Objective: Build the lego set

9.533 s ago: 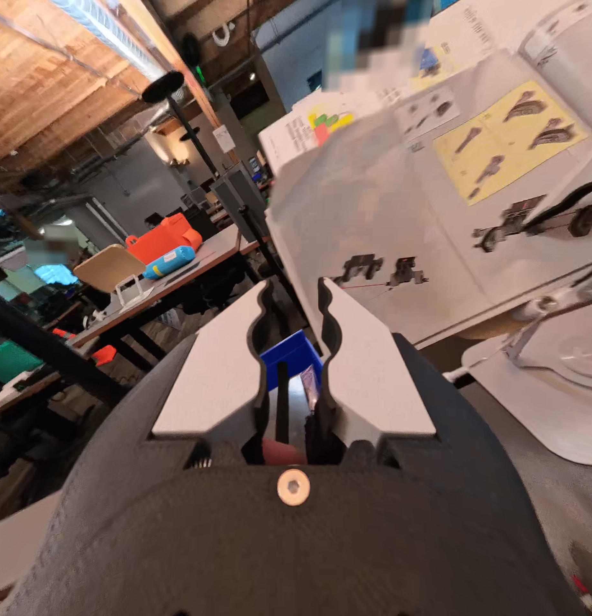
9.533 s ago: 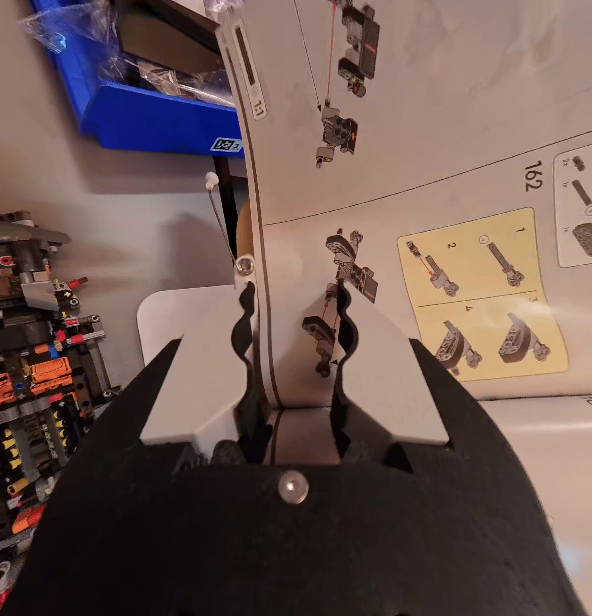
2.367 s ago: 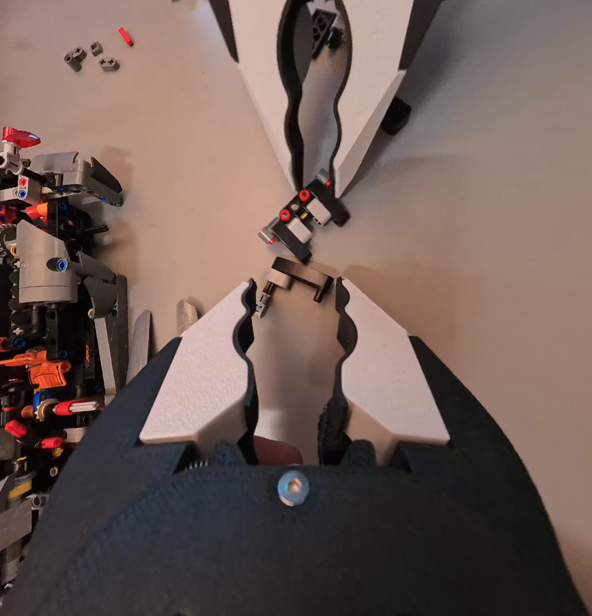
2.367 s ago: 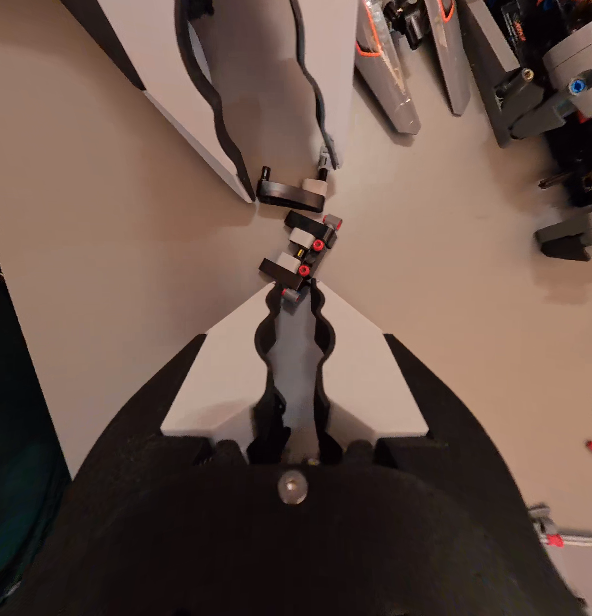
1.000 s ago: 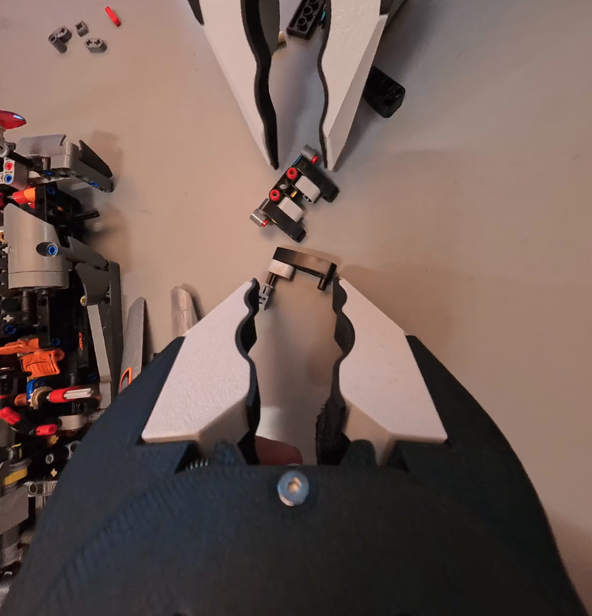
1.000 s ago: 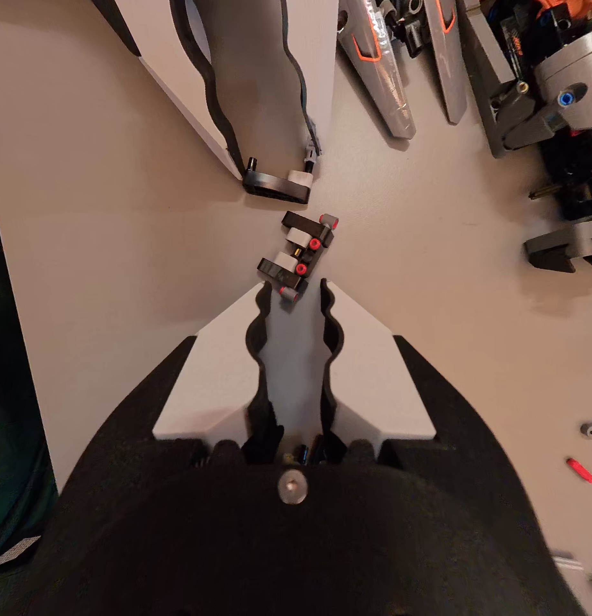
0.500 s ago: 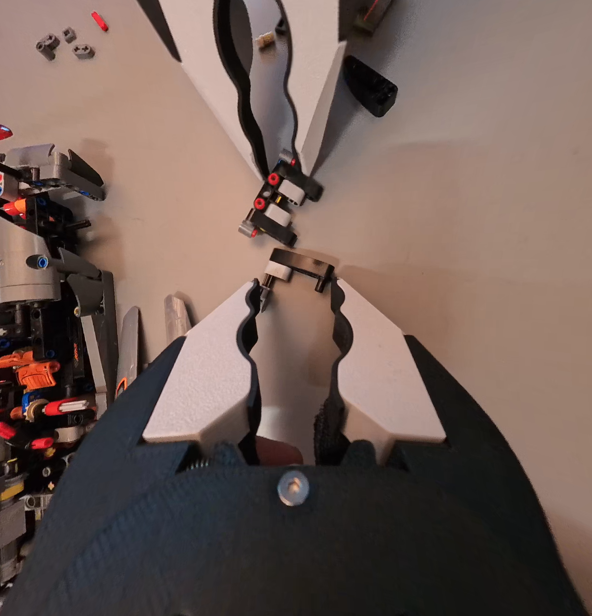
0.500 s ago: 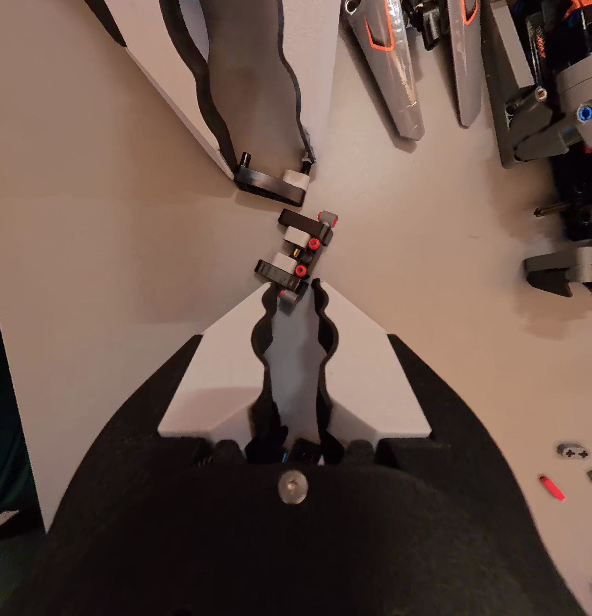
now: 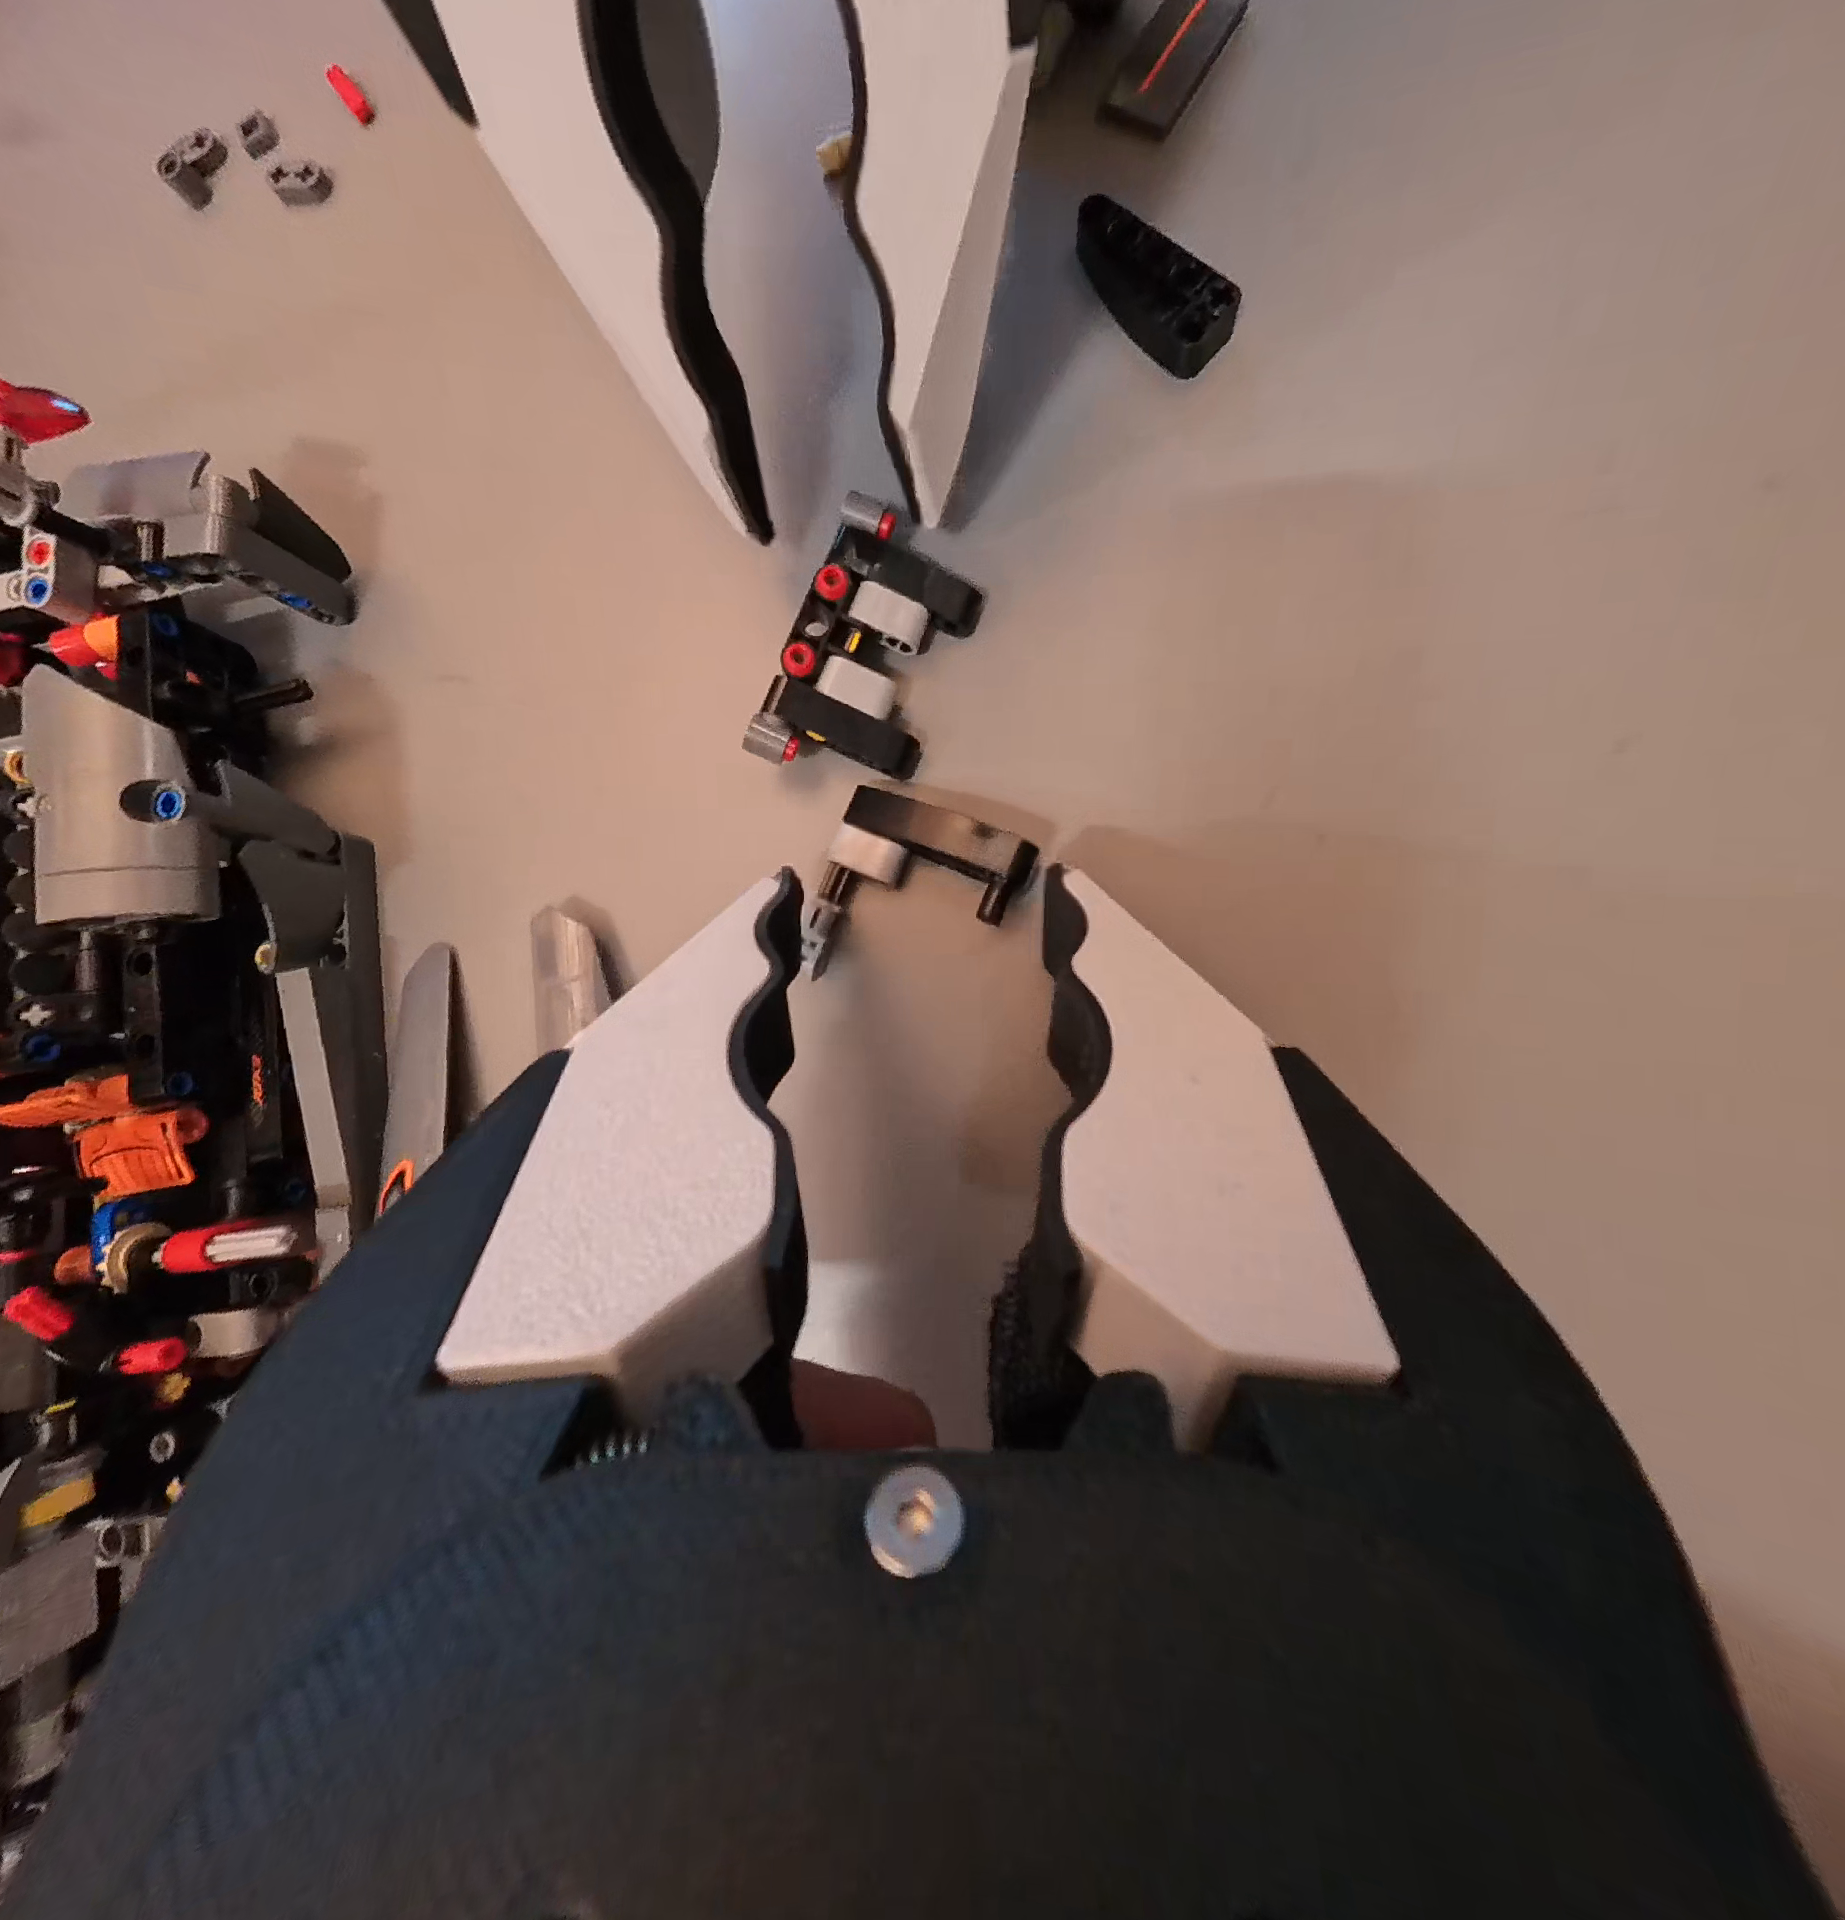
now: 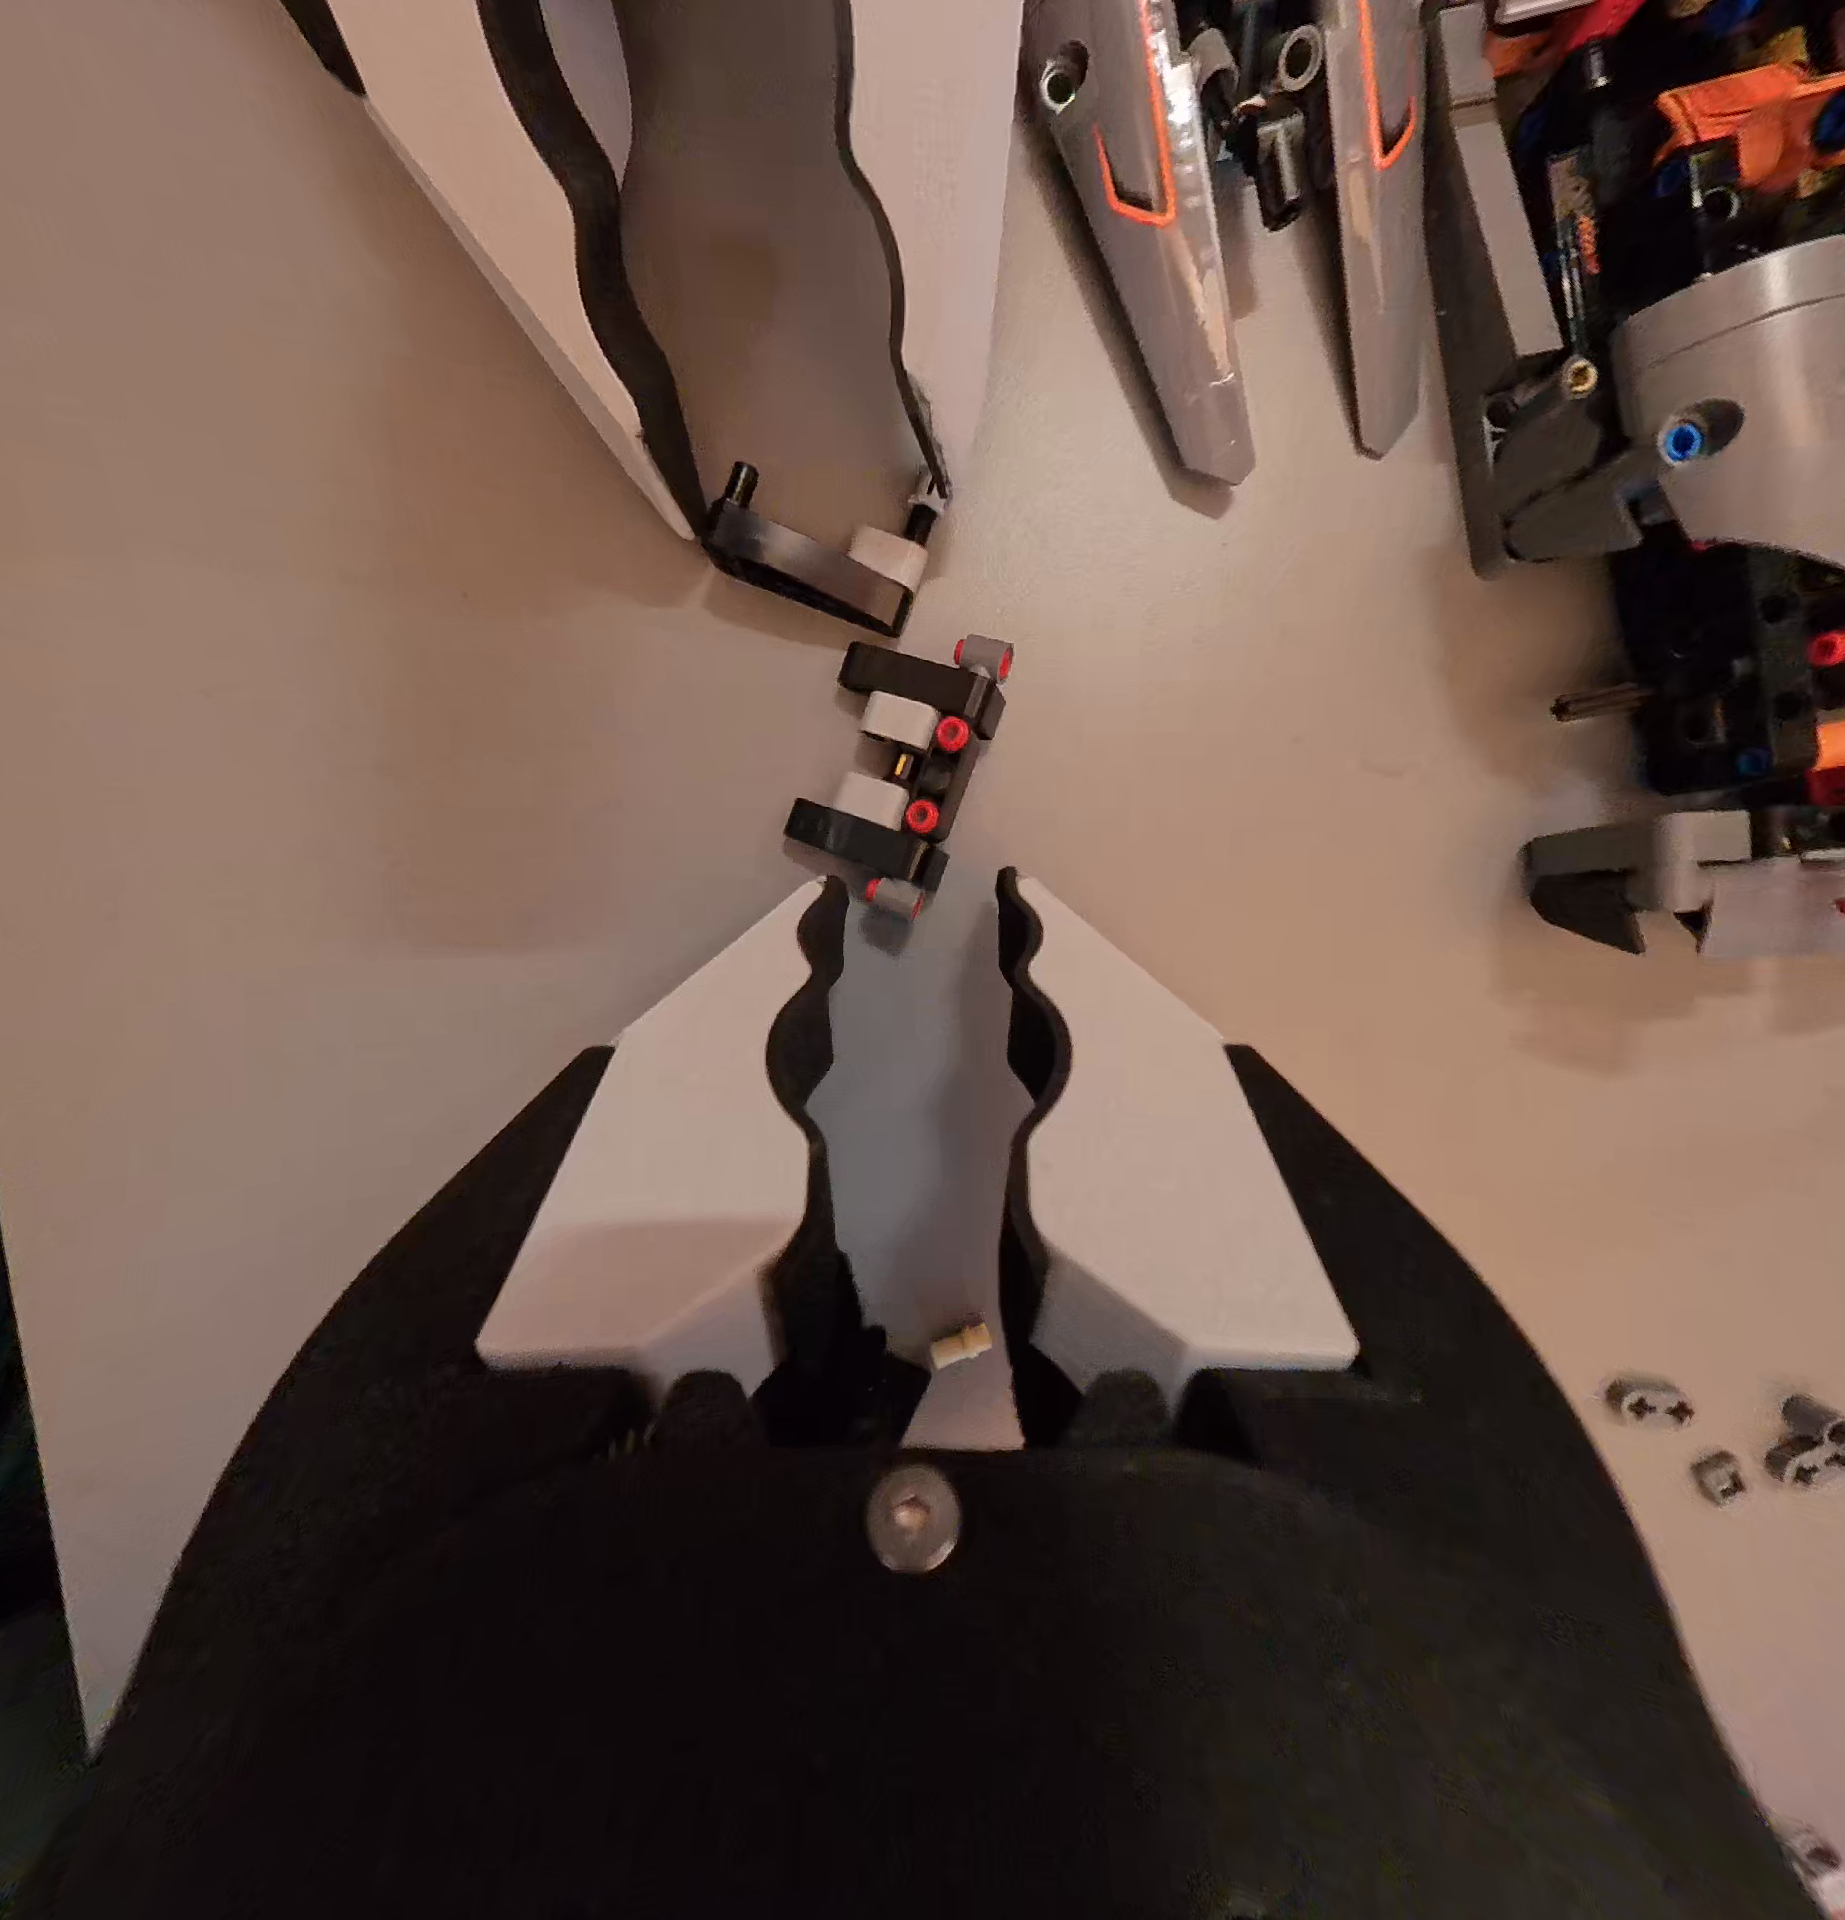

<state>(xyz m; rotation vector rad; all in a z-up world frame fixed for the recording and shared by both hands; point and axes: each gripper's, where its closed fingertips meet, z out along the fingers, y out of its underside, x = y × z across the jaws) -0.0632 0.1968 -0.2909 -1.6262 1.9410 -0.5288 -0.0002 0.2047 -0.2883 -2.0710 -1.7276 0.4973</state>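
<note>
A small black sub-assembly with grey sleeves and red pins [image 9: 861,644] lies on the beige table between the two grippers; it also shows in the right wrist view [image 10: 907,769]. My right gripper [image 10: 915,883] is open, and the sub-assembly's grey end pin sits between its tips; it enters the left wrist view from the top [image 9: 845,525]. A black beam with a grey sleeve and two pins [image 9: 928,842] lies at the tips of my open left gripper [image 9: 918,883]. The grey axle end is against one pad, with a gap at the other. The right wrist view shows this beam [image 10: 814,561] and the left gripper [image 10: 814,504].
The large partly built model stands at the left [image 9: 118,831], on the right in the right wrist view [image 10: 1728,520], with grey pointed panels [image 10: 1157,260] beside it. A black curved panel [image 9: 1157,286], small grey connectors [image 10: 1728,1434], a red pin [image 9: 350,94] and a tan pin [image 10: 959,1345] lie loose. Tip to tip, the grippers are about 7 cm apart.
My right gripper has opened slightly around the sub-assembly's end, and the sub-assembly has turned a little. My left gripper and the black beam have barely moved.
</note>
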